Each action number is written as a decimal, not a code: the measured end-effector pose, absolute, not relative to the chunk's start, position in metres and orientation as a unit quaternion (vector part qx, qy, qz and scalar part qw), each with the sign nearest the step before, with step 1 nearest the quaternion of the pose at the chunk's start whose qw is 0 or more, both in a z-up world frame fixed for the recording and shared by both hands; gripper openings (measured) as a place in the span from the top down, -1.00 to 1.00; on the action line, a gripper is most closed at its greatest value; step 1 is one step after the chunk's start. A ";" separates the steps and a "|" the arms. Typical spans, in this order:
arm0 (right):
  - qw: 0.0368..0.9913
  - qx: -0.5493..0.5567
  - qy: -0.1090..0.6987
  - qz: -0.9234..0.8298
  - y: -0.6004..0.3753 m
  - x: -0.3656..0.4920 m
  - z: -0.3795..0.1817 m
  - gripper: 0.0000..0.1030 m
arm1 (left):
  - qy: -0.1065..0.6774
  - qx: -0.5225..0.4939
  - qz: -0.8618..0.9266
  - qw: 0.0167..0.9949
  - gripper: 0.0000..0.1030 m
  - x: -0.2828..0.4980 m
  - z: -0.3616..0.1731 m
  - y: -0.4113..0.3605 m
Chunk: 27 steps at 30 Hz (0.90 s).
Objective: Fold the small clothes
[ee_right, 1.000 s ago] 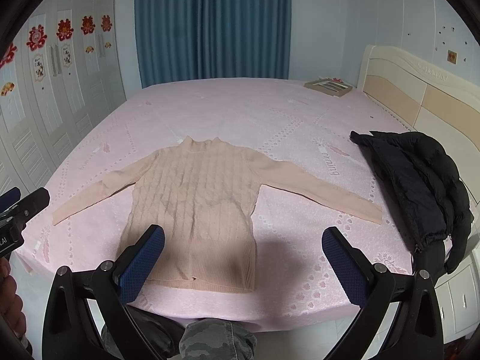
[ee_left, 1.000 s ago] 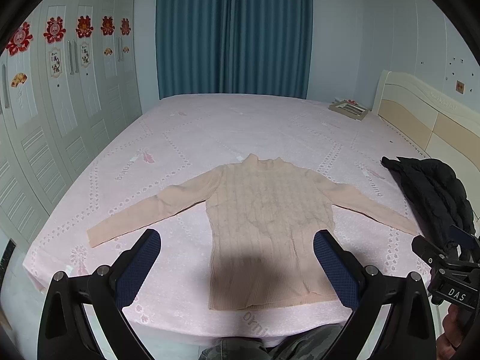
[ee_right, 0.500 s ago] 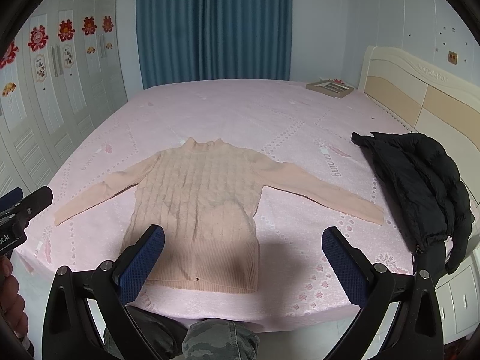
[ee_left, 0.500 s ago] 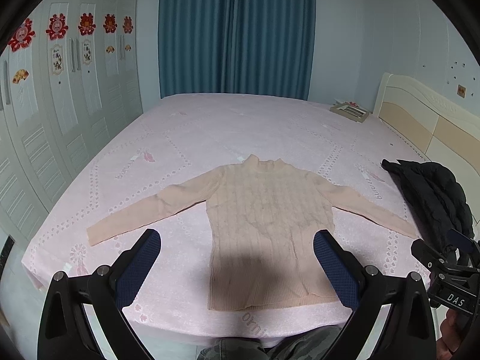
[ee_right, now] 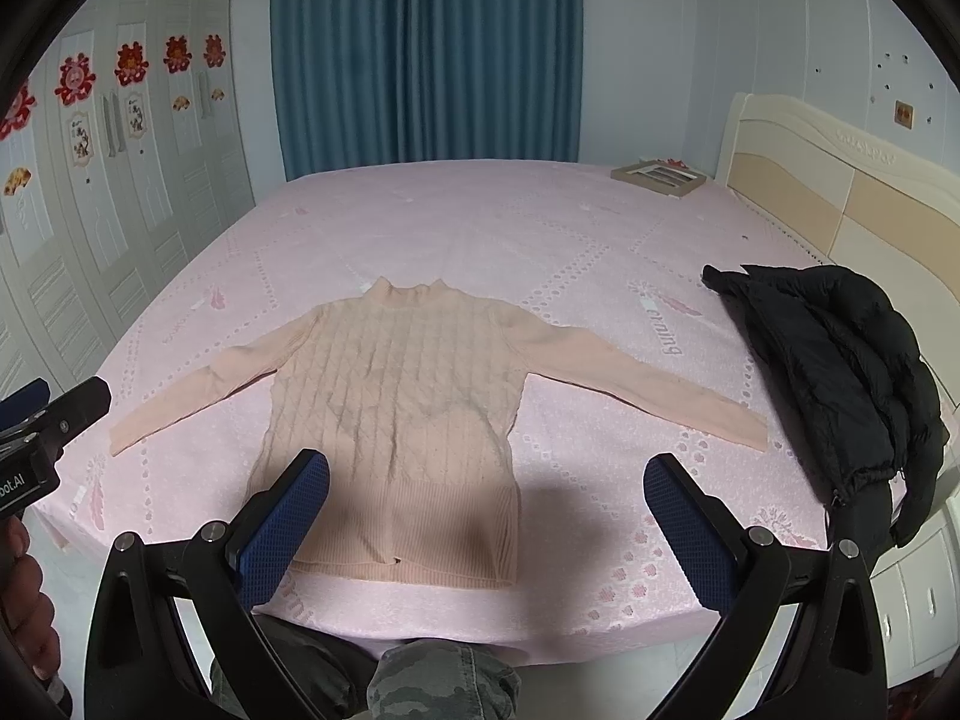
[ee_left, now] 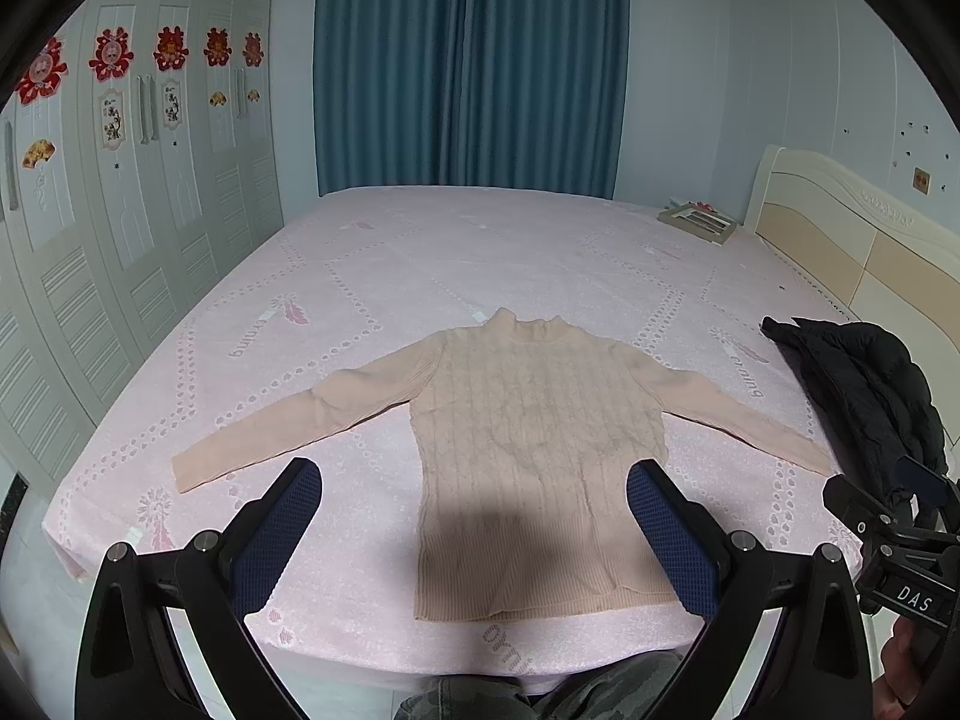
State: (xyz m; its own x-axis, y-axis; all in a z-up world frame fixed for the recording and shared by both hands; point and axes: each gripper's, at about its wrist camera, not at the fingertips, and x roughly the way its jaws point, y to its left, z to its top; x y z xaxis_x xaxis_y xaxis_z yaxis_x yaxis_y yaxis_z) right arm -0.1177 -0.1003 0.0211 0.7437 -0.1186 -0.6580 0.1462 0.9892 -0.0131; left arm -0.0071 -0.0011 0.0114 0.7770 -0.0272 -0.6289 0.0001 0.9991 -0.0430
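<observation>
A small peach cable-knit sweater (ee_left: 534,438) (ee_right: 396,396) lies flat and face up on the pink bedspread (ee_left: 456,264) (ee_right: 480,228), hem at the near edge, both sleeves spread out to the sides. My left gripper (ee_left: 474,498) is held open above the hem, nothing between its blue pads (ee_left: 282,528). My right gripper (ee_right: 486,498) is open too, hovering over the hem's right corner and the bare sheet beside it. Neither touches the sweater. Each gripper shows at the edge of the other's view.
A black puffer jacket (ee_left: 864,384) (ee_right: 840,360) lies on the bed's right side by the cream headboard (ee_right: 840,180). A flat picture frame (ee_right: 657,175) rests at the far right corner. White wardrobes (ee_left: 108,228) line the left wall. The person's camouflage trousers (ee_right: 444,684) are below.
Both grippers have risen or pulled back slightly, so the sweater sits a touch lower in the views. The sweater has not moved and both grippers stay open.
</observation>
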 end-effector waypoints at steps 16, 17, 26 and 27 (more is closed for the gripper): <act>0.933 0.030 0.352 -0.073 -0.105 -0.115 0.019 -0.99 | 0.336 -0.017 -0.011 0.941 -1.00 -0.005 0.009 -0.004; 0.933 0.029 0.352 -0.073 -0.105 -0.115 0.019 -0.99 | 0.337 -0.017 -0.012 0.941 -1.00 -0.005 0.009 -0.004; 0.933 0.027 0.352 -0.073 -0.103 -0.114 0.016 -0.99 | 0.338 -0.019 -0.011 0.941 -1.00 -0.003 0.008 -0.004; 0.933 0.026 0.352 -0.073 -0.102 -0.113 0.016 -0.99 | 0.337 -0.019 -0.012 0.941 -1.00 -0.003 0.008 -0.004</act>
State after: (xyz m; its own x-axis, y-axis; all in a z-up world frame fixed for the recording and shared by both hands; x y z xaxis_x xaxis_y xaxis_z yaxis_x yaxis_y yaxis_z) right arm -0.1133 -0.1023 0.0162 0.7420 -0.1171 -0.6600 0.1540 0.9881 -0.0022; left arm -0.0029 -0.0037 0.0076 0.7721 -0.0359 -0.6345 0.0099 0.9990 -0.0445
